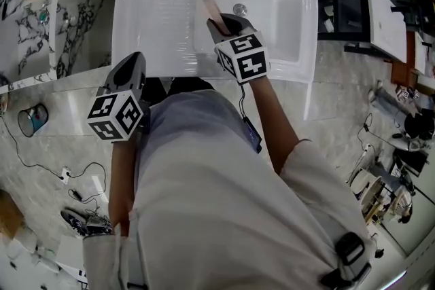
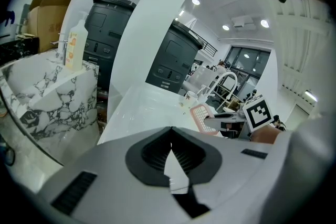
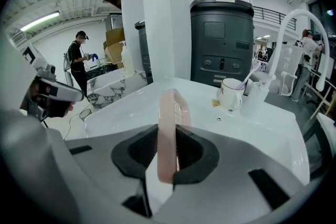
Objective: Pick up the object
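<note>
Tray of pink slotted plastic (image 3: 169,113) stands on edge, pinched in the right gripper (image 3: 169,153), above the white sink (image 1: 156,3). Nearer and left, at the sink's near rim, the left gripper (image 2: 171,136) has jaws pressed together, empty.

The left tongs (image 1: 129,68), carried on a bare left forearm (image 1: 121,173) at the person's side, point forward and down with jaws closed together and empty, while the right tongs (image 1: 228,24), on the outstretched right arm (image 1: 275,120), tilt downward with jaws clamped on a thin pink object (image 3: 168,134).
</note>
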{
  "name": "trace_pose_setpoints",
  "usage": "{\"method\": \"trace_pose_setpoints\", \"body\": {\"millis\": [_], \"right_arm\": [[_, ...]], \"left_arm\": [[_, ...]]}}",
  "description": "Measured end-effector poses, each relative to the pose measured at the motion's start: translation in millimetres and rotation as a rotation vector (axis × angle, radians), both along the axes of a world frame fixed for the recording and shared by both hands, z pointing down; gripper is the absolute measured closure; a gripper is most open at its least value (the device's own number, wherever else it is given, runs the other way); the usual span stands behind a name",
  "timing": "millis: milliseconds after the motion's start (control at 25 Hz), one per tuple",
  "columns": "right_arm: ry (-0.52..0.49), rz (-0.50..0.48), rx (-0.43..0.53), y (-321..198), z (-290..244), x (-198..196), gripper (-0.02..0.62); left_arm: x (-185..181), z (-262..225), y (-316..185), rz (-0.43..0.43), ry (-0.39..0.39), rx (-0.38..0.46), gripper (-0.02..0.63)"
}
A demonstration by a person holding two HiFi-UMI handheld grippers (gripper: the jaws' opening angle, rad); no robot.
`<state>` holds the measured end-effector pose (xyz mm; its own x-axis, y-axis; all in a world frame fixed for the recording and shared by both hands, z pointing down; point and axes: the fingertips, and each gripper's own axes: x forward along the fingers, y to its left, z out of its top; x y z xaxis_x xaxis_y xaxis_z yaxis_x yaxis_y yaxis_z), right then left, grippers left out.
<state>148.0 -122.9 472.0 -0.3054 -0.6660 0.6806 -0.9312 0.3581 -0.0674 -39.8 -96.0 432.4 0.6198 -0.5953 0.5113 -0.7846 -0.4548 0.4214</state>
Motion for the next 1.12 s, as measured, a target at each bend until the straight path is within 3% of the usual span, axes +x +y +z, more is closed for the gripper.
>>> {"method": "trace_pose_setpoints", "body": {"millis": [360, 560, 920, 1120], "right_arm": [[-0.038, -0.001, 0.027, 17, -11, -1, 0.512], [-0.062, 0.018, 0.061, 22, -20, 2, 0.512], [-0.095, 0.035, 0.077, 27, -28, -3, 0.515], [-0.107, 0.043, 0.06, 30, -26, -4, 0.515]], "left_arm": [[-5, -2, 7, -0.026, -0.011, 0.007, 0.604], [-9, -4, 8, -0.025, -0.099, 0.064, 0.604], [-18, -6, 0, -0.091, -0.018, 0.034, 0.604], [-23, -7, -2, -0.103, -0.017, 0.037, 0.604]]}}
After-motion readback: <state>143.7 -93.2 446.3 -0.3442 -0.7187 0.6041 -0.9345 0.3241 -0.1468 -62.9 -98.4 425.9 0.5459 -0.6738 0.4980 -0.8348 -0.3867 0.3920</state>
